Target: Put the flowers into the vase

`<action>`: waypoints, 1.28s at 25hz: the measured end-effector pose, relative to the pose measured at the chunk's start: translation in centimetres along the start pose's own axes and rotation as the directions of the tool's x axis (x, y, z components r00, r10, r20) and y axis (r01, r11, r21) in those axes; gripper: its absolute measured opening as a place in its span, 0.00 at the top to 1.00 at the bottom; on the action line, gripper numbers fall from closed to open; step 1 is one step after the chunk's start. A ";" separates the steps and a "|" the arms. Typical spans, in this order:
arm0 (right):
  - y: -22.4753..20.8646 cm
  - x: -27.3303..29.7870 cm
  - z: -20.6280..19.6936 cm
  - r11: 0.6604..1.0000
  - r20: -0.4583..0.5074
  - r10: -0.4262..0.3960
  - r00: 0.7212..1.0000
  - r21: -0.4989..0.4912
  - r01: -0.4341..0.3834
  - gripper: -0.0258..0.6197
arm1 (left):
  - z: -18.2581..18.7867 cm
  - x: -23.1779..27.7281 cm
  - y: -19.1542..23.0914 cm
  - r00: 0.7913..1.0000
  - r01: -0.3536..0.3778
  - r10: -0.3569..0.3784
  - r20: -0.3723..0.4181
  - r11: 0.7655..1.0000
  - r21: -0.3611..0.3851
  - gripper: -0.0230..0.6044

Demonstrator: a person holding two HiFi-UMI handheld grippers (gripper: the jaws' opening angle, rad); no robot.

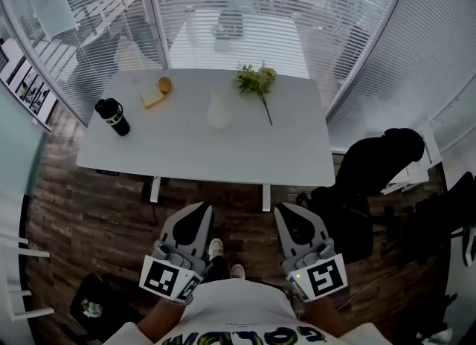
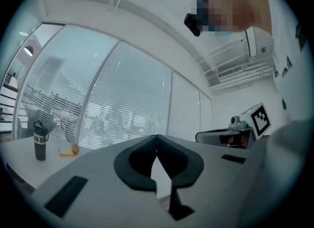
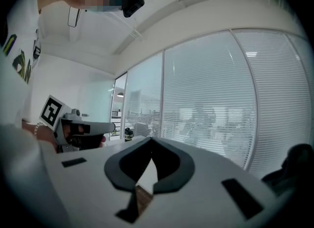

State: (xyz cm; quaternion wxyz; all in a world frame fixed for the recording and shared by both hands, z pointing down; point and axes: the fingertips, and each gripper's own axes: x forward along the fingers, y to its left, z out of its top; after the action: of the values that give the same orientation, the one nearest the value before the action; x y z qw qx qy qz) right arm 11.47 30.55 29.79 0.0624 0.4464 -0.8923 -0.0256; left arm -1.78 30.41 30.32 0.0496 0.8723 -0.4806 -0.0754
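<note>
**Listener:** What do you see from the head view?

**Operator:** I'm looking steeply down at a white table (image 1: pixel 186 150) that fills the middle of the view, at 12 o'clock from my two tools. The left gripper (image 1: pixel 201 207) and the right gripper (image 1: pixel 287 209) are held side by side low in the view, over a dark wooden floor (image 1: pixel 89 217), short of the table's near edge. Both point level toward the table.

**Listener:** Are the fingers holding anything?

**Operator:** No. In each gripper view the two dark jaws meet at their tips, pressed together with nothing between them.

**Listener:** Where are the flowers?

**Operator:** The flowers (image 1: pixel 256 82) lie flat on the table near its far edge, right of centre. The green, leafy head is at the far end and the thin dark stem runs toward 5 o'clock. The vase (image 1: pixel 219 109), pale and upright, stands near the table's middle. The flowers are at its 2 o'clock, near it but not touching.

**Listener:** Anything else on the table?

**Operator:** At 9 o'clock from the vase, near the left edge, a black bottle (image 1: pixel 113 116) stands upright. At the vase's 10 o'clock a yellow block (image 1: pixel 152 97) rests against an orange round thing (image 1: pixel 165 84). White blinds (image 1: pixel 297 1) cover the glass walls beyond, and a black chair (image 1: pixel 379 165) sits off the table's right end.
</note>
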 end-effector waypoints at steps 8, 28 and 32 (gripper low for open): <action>0.3 6.9 0.5 1.000 -0.015 -0.024 1.000 -0.006 0.024 0.94 | 0.6 2.5 6.8 1.000 0.027 -0.027 -0.002 1.000 -0.013 0.94; 1.1 15.2 0.3 0.998 -0.039 -0.067 0.997 -0.007 0.067 0.94 | 0.9 5.5 14.7 0.996 0.089 -0.090 -0.021 0.996 -0.023 0.94; -0.1 16.1 0.4 0.997 -0.034 -0.079 0.996 -0.014 0.079 0.94 | 1.1 6.6 15.4 0.996 0.088 -0.088 -0.013 0.996 -0.021 0.94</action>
State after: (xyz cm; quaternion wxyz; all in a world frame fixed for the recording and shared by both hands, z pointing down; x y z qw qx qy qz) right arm 1.94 17.66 30.81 0.0797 0.4814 -0.8725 -0.0258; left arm -11.29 16.62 31.17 0.0587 0.8926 -0.4405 -0.0763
